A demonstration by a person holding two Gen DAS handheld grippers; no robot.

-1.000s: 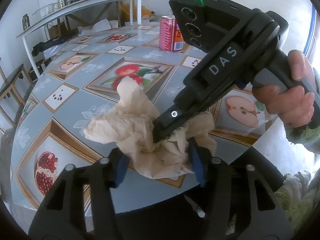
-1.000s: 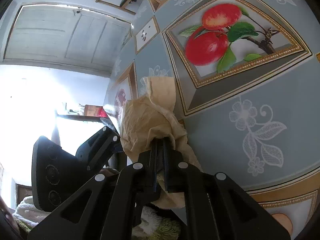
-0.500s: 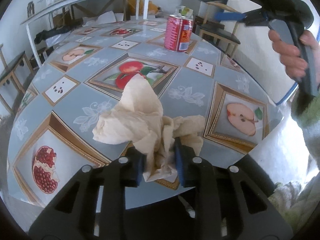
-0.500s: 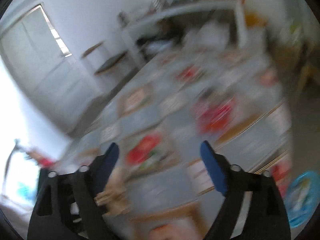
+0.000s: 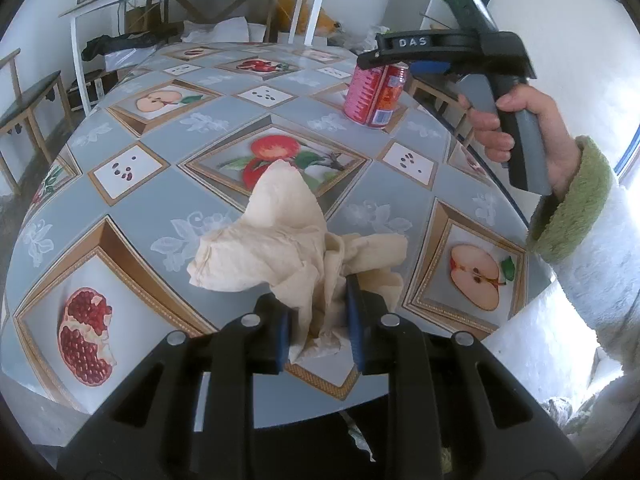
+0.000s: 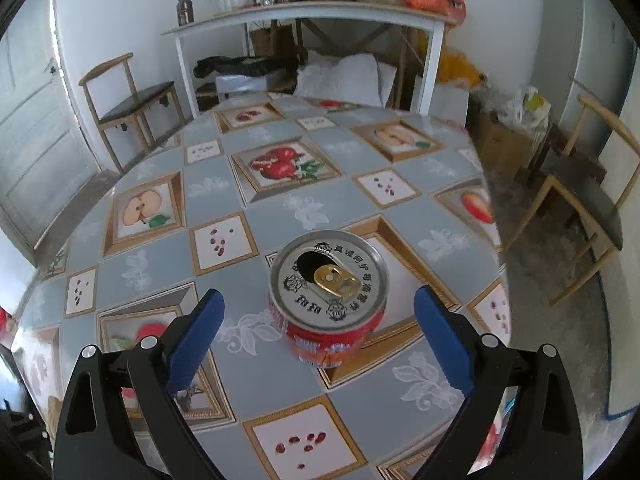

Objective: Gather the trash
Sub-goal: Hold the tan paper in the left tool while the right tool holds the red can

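Note:
A crumpled beige paper napkin [image 5: 280,248] lies near the front edge of the fruit-patterned table [image 5: 160,216]. My left gripper [image 5: 316,304] is shut on its near end, and the blue pads squeeze the paper. A red drink can [image 6: 328,280] stands upright with its tab opened; in the left wrist view the can [image 5: 374,92] is at the far right of the table. My right gripper [image 6: 318,298] hovers above the can with its jaws opening wide, the can between them and untouched. A person's hand [image 5: 516,120] holds the right gripper [image 5: 372,58].
The table's edge [image 6: 492,208] falls away just right of the can. Wooden chairs stand at the right [image 6: 580,208] and the back left [image 6: 132,100]. A white side table [image 6: 304,16] with pots and jars stands behind, with bags and boxes under it.
My right gripper let go of the napkin, opened wide and swung up and away to above the can. My left gripper closed on the napkin and kept its place.

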